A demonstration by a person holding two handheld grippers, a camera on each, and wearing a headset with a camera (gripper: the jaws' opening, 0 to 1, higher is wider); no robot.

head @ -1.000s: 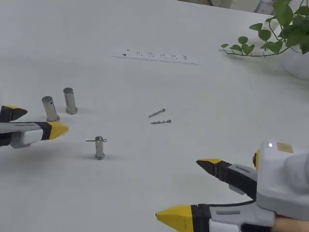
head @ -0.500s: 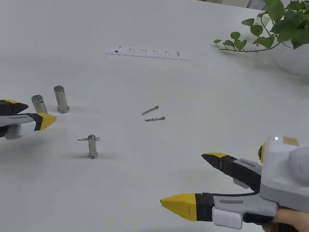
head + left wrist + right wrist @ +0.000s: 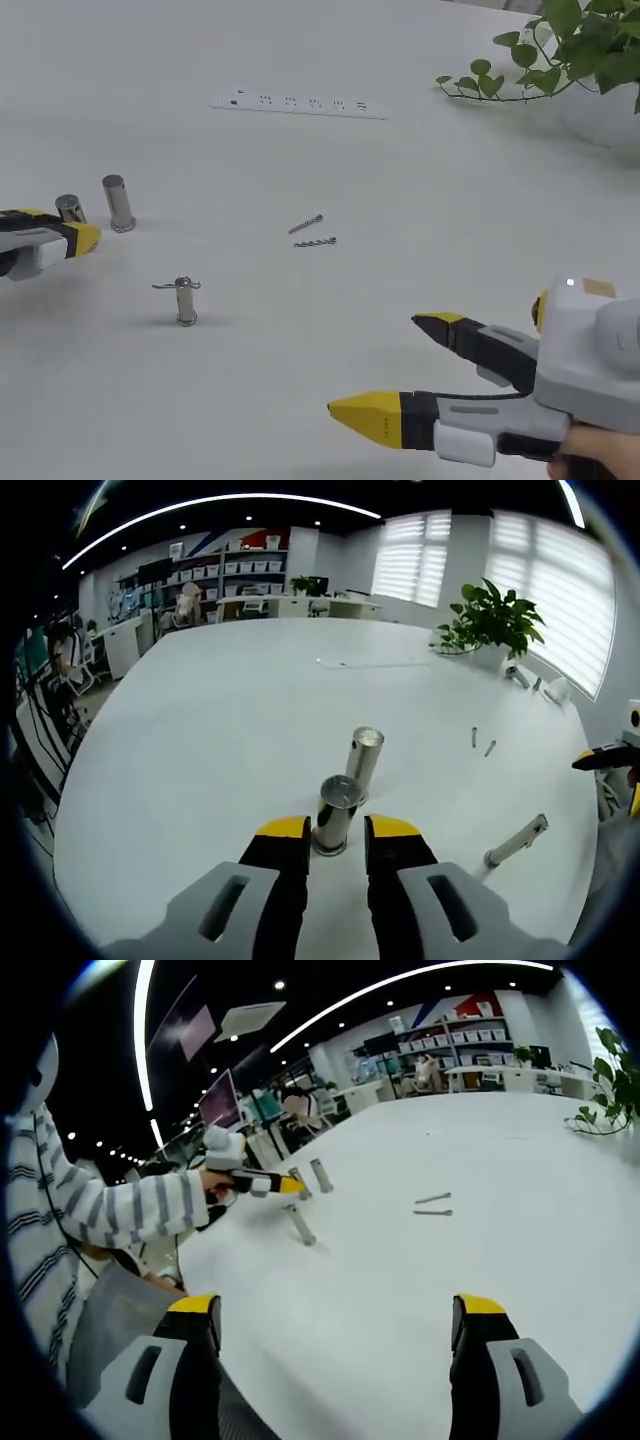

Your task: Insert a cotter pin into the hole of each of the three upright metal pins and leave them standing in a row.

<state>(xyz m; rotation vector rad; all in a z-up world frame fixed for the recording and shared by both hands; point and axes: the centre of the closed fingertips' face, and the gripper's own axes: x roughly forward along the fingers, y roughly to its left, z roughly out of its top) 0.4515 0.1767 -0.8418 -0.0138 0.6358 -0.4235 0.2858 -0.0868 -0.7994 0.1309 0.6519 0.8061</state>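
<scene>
One of three is done. The fitted pin (image 3: 185, 302) stands upright with a cotter through its head, at about 5 o'clock from the other two. The far bare pin (image 3: 118, 203) and near bare pin (image 3: 68, 207) stand side by side with no cotter showing on either. The loose cotter pins (image 3: 315, 242) lie just beside each other on the table (image 3: 430, 210), at roughly 3 o'clock from the bare pair. I judge two insertions are left, then lining all three up in a row.

My left claw (image 3: 338, 825) comes in from 9 o'clock. Its jaws straddle the near bare pin's base very closely, and I can't tell if they are pinching it. My right claw (image 3: 385, 365) hovers at 5 o'clock in the head view, jaws wide apart and empty, well apart from the cotters.

Versus a second ago, the whole head view has slid, which is the headset moving. Measured against the pins, the left claw has closed in. Its yellow tip sat at about 5 o'clock from the near bare pin, and now that pin is between the jaws. The right claw is about the same. The pins and cotters are unmoved.
</scene>
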